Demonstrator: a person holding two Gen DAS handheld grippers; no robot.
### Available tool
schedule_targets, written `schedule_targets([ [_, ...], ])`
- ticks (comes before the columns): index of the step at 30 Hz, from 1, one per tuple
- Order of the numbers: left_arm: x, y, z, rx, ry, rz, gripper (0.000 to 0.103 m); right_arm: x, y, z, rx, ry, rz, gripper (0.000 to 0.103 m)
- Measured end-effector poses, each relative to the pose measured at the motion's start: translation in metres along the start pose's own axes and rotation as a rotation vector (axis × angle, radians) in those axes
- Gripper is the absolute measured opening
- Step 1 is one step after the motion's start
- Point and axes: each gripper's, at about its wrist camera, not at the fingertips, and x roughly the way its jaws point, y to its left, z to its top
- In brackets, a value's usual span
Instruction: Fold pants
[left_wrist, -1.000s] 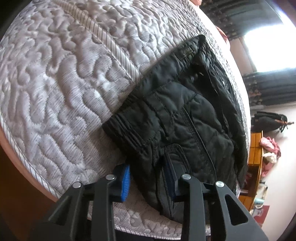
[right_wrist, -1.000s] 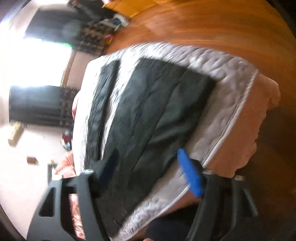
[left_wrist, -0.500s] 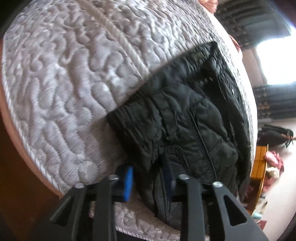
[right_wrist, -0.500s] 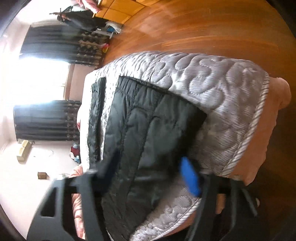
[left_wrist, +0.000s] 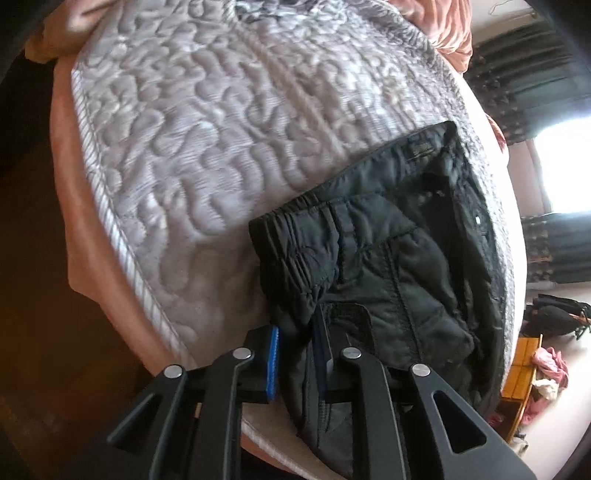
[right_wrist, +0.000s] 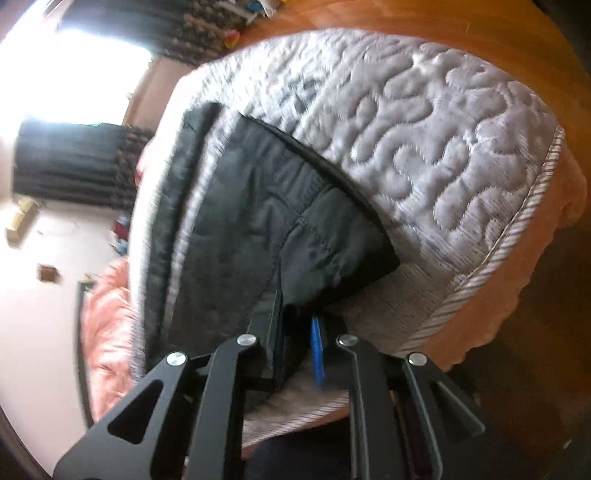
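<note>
Black quilted pants (left_wrist: 391, 266) lie on a grey quilted bed cover (left_wrist: 207, 122). In the left wrist view I see the waistband end with its elastic gathers near the bed's edge. My left gripper (left_wrist: 295, 354) is shut on the waistband fabric between its blue pads. In the right wrist view the pants (right_wrist: 266, 221) show their leg end, with a second strip of them further left. My right gripper (right_wrist: 297, 350) is shut on the hem corner of the leg.
The quilted cover (right_wrist: 443, 122) ends in a striped piped edge (right_wrist: 517, 229) over an orange-pink sheet. Wooden floor lies beyond the bed. Dark curtains (left_wrist: 554, 74), a bright window, a black bag (left_wrist: 554, 314) and scattered clothes stand across the room.
Both grippers have closed on the pants: the left narrowed on the waistband, the right went from wide open to pinching the leg hem. Both moved closer to the bed's edge.
</note>
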Motion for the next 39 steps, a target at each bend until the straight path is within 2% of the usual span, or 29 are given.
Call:
schedule_targets([
  [1, 0.001, 0.002, -0.001, 0.007, 0.004, -0.004, 0.021, -0.002, 0.003, 0.000, -0.017, 0.005, -0.039, 0.024],
  [3, -0.001, 0.002, -0.002, 0.023, 0.007, -0.010, 0.027, -0.017, 0.015, 0.000, -0.054, -0.010, -0.122, 0.030],
  [5, -0.013, 0.006, -0.005, 0.048, -0.005, -0.002, 0.035, -0.039, 0.040, -0.004, -0.141, -0.079, -0.165, 0.039],
  [7, -0.030, 0.001, -0.004, 0.114, -0.058, 0.061, 0.060, -0.055, 0.070, -0.011, -0.266, -0.148, -0.195, 0.063],
  [8, -0.040, -0.004, -0.005, 0.154, -0.102, 0.100, 0.063, -0.053, 0.078, -0.014, -0.305, -0.151, -0.193, 0.067],
  [9, -0.052, -0.011, 0.000, 0.211, -0.152, 0.127, 0.069, -0.044, 0.090, -0.015, -0.358, -0.128, -0.186, 0.070],
  [11, -0.065, -0.032, 0.006, 0.299, -0.201, 0.144, 0.077, -0.020, 0.097, -0.017, -0.418, -0.066, -0.198, 0.071],
  [13, -0.072, -0.055, 0.012, 0.357, -0.225, 0.134, 0.093, 0.006, 0.090, -0.016, -0.397, -0.014, -0.219, 0.071],
  [14, -0.074, -0.068, 0.017, 0.385, -0.238, 0.128, 0.096, 0.017, 0.082, -0.014, -0.368, 0.017, -0.232, 0.071],
  [15, -0.076, -0.083, 0.025, 0.422, -0.254, 0.125, 0.099, 0.028, 0.067, -0.009, -0.331, 0.051, -0.286, 0.070],
  [17, -0.072, -0.111, 0.041, 0.489, -0.255, 0.115, 0.099, 0.032, 0.053, -0.004, -0.299, 0.077, -0.335, 0.060],
  [18, -0.073, -0.115, 0.051, 0.518, -0.242, 0.110, 0.099, 0.027, 0.051, 0.000, -0.294, 0.079, -0.341, 0.060],
  [19, -0.068, -0.126, 0.059, 0.544, -0.230, 0.106, 0.099, 0.018, 0.053, 0.002, -0.299, 0.060, -0.354, 0.070],
  [21, -0.056, -0.151, 0.082, 0.579, -0.212, 0.086, 0.099, -0.002, 0.063, 0.005, -0.323, -0.008, -0.384, 0.079],
  [24, -0.024, -0.183, 0.120, 0.590, -0.146, 0.059, 0.099, -0.022, 0.076, 0.014, -0.344, -0.056, -0.364, 0.080],
  [27, 0.013, -0.208, 0.151, 0.600, -0.062, 0.015, 0.099, -0.025, 0.095, 0.023, -0.359, -0.052, -0.331, 0.081],
  [34, 0.094, -0.230, 0.192, 0.621, 0.078, 0.007, 0.099, 0.046, 0.176, 0.047, -0.442, 0.043, -0.223, 0.082],
  [39, 0.119, -0.230, 0.198, 0.638, 0.138, -0.020, 0.098, 0.090, 0.223, 0.080, -0.489, 0.114, -0.112, 0.082],
])
